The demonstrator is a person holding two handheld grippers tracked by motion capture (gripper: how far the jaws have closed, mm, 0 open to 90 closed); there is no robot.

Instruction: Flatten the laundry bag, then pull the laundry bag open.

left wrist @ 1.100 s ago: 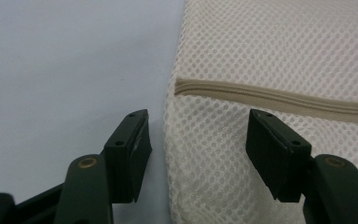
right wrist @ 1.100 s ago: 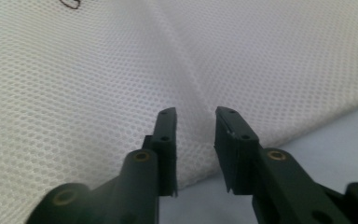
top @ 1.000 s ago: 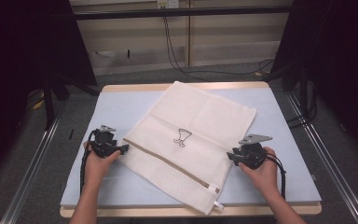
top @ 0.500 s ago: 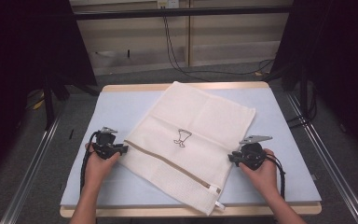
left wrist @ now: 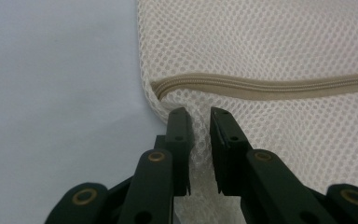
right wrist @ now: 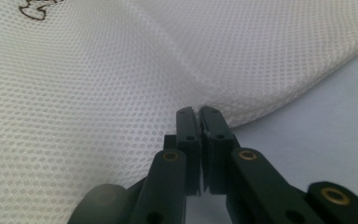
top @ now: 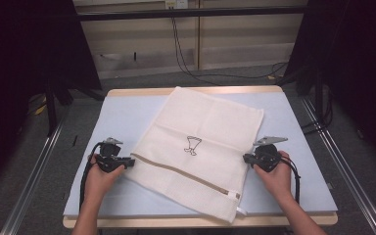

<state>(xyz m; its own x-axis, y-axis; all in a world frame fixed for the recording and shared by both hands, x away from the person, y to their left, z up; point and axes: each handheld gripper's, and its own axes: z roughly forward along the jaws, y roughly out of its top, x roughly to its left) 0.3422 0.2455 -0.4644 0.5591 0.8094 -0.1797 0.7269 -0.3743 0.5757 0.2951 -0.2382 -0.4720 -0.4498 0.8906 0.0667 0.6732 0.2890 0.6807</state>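
A: What lay on the tabletop (top: 127,117)?

B: A pale blue tabletop carried a cream mesh bag (top: 210,127), spread flat and turned at an angle. A tan zipper (top: 186,172) ran across the bag near the edge closest to the person, and a small dark drawing (top: 192,145) sat near its middle.

A: Where were the person's hands?

B: Both forearms came in from the bottom of the high view. The left hand-held gripper (top: 127,162) met the bag's left edge, level with the end of the zipper. The right hand-held gripper (top: 247,158) met the bag's right edge, well apart from the left one, with the bag lying between them.

A: Were they holding anything?

B: Yes. In the left gripper view, the left hand-held gripper (left wrist: 199,135) had just been closing, and a bunched fold of mesh sat pinched between its jaws just below the zipper (left wrist: 261,85), with a narrow gap left. In the right gripper view, the right hand-held gripper (right wrist: 199,123) had also just been closing; its jaws stood almost together, nipping the edge of the bag (right wrist: 98,93).
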